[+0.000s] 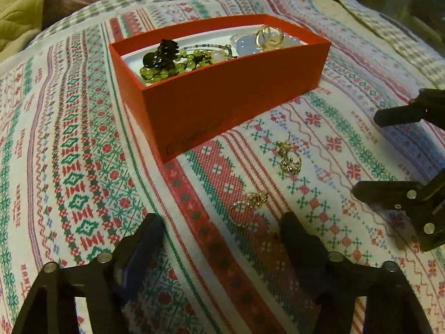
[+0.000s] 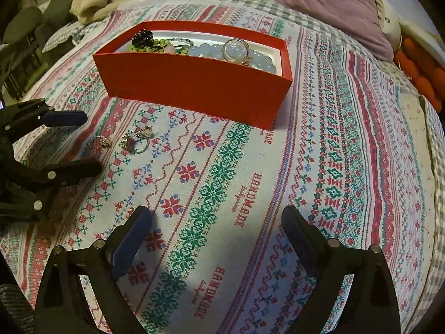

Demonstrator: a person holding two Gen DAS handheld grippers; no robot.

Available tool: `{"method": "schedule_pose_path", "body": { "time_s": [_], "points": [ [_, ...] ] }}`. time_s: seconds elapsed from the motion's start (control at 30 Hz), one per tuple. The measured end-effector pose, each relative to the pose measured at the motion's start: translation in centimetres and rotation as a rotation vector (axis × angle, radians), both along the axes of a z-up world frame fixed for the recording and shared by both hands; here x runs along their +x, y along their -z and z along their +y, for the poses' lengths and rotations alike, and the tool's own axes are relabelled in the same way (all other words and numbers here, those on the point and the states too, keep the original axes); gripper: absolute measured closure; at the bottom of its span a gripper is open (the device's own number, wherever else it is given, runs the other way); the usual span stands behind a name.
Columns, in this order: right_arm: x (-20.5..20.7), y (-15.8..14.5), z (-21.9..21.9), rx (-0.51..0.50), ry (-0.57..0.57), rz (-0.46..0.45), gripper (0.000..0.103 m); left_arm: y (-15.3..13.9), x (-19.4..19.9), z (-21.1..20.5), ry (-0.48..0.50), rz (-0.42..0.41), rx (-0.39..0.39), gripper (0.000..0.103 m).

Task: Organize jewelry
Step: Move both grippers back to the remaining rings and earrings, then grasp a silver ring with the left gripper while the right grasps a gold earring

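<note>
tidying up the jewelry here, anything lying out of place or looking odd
Two small gold earrings lie loose on the patterned bedspread, outside the red cardboard box: one nearer the box, one just ahead of the open left gripper. The beaded bracelets and rings are inside. Nothing looks damaged.

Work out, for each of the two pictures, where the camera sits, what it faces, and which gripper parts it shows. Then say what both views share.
Left wrist view: sits on the left gripper, looking down across the patterned bedspread at the near earring; own two fingers at the bottom, right gripper at the right edge.
Right wrist view: sits on the right gripper, facing the red box; own fingers at the bottom, left gripper at the left edge.
Shared: box, bedspread, both earrings, both grippers.
</note>
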State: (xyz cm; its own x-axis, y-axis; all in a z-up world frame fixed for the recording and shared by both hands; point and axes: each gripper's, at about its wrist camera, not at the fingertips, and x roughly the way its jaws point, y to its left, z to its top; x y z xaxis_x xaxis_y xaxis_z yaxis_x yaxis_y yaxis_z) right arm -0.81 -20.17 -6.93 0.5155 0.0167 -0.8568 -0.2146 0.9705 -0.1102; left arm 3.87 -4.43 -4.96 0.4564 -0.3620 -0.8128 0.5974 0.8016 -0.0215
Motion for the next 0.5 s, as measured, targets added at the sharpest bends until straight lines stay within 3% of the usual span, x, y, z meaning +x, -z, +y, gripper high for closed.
{"method": "schedule_pose_path", "body": {
  "time_s": [0.5],
  "points": [
    [1.0, -0.4, 2.0, 0.012, -0.036, -0.008, 0.006, -0.1, -0.3, -0.8, 0.069, 0.006, -0.016, 0.078]
  ]
}}
